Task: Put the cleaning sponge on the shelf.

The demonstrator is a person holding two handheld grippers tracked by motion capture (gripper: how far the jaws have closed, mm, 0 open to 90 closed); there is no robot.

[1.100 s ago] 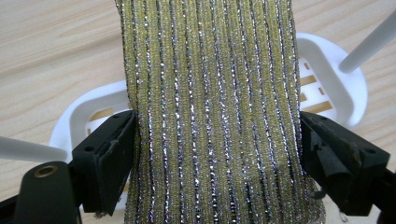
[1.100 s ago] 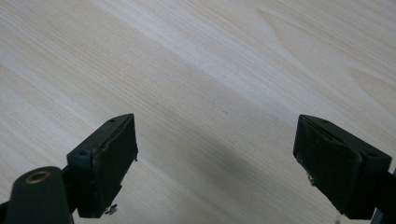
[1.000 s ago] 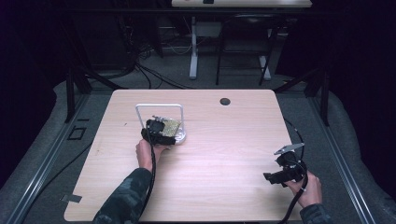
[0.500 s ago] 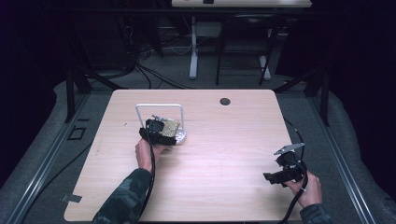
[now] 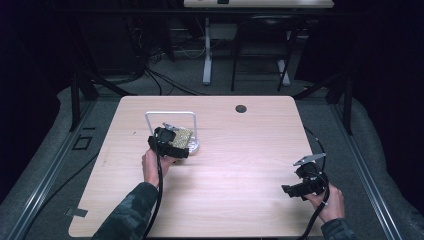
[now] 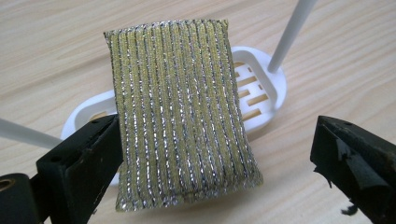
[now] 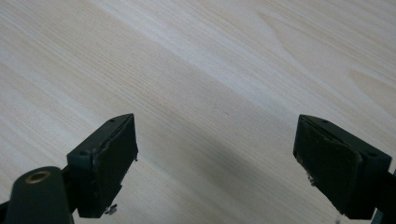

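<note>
A: Step, as I read it: release. The left gripper (image 6: 219, 163) has just been opening its jaws and they now stand wide; the sponge (image 6: 180, 112) lies between them, across the white soap dish (image 6: 264, 88). One pad sits right against its edge, the other is well clear. No squeeze that I can see.

B: Next move?

A: My guess is a straight lift away, keeping that near pad from dragging the sponge off the dish.

B: And the right gripper (image 5: 292, 190)?

A: Jaws wide, nothing between them, held near the table's (image 5: 240, 165) front right corner.

B: Views differ?

A: The left gripper view gives the sponge's gold and silver ribbing and the dish slots; the high view gives the white hoop handle (image 5: 170, 114) whole.
</note>
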